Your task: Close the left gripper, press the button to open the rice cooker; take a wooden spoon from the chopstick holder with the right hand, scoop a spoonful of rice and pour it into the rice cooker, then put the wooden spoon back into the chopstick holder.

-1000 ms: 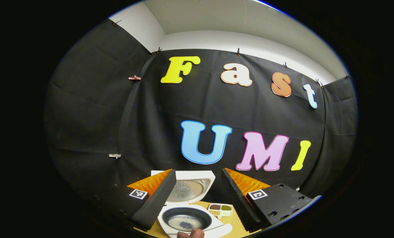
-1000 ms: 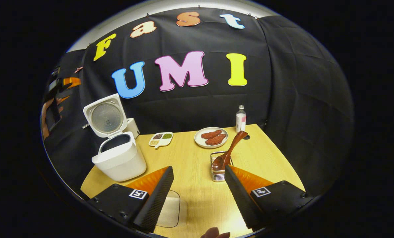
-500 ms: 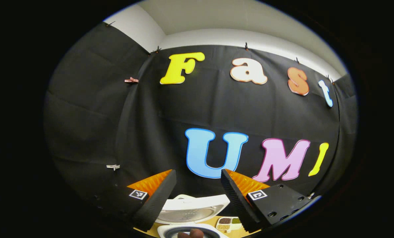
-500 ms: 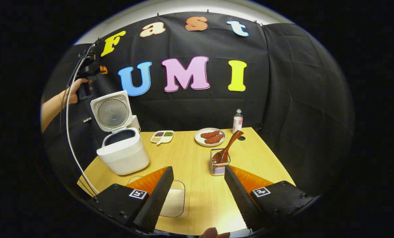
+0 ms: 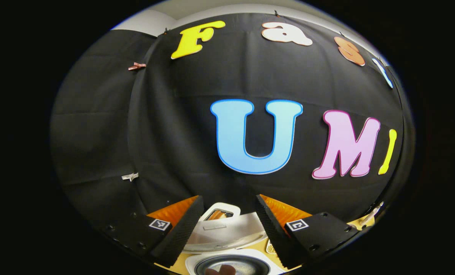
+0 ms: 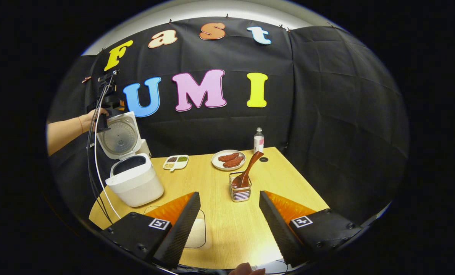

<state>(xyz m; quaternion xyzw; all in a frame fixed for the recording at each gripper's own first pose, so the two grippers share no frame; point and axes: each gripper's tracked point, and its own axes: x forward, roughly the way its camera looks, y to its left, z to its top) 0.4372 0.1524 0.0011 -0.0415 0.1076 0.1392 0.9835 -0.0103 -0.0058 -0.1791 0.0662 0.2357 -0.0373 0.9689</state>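
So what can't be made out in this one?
- Rice in the pot: left gripper view, cut off by the bottom edge and a fingertip.
- Rice container: right gripper view, half hidden behind a finger of the right hand-held gripper.
- Tray contents: too small.

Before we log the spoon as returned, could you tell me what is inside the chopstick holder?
The wooden spoon stands in the chopstick holder, bowl down and handle leaning up to the right. The holder's bottom is hidden by its ribbed wall.
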